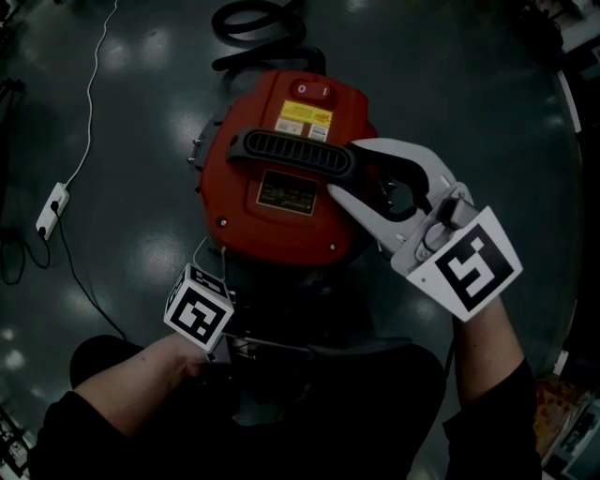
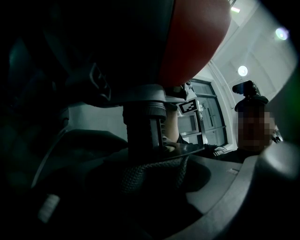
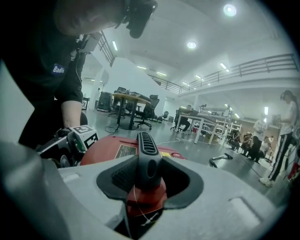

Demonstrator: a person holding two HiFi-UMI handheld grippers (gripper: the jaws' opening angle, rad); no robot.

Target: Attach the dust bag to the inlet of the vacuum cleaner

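Note:
The vacuum's red motor lid (image 1: 281, 169) carries a black handle (image 1: 291, 155). My right gripper (image 1: 361, 183) is shut on the handle's right end, which sits between the two jaws (image 3: 147, 180) in the right gripper view. My left gripper is tucked under the lid's near edge, and only its marker cube (image 1: 199, 314) shows from the head. In the left gripper view a ribbed black inlet tube (image 2: 144, 126) comes down from the lid's underside. The dust bag's dark woven neck (image 2: 154, 171) wraps its base, and my left gripper (image 2: 154, 185) looks shut on that neck. The bag's body is lost in the dark.
A black hose (image 1: 258, 23) lies coiled on the floor beyond the lid. A white cable runs to a power strip (image 1: 52, 211) at the left. The dark canister (image 1: 319, 375) sits under the lid by my body. Tables, chairs and people stand far off.

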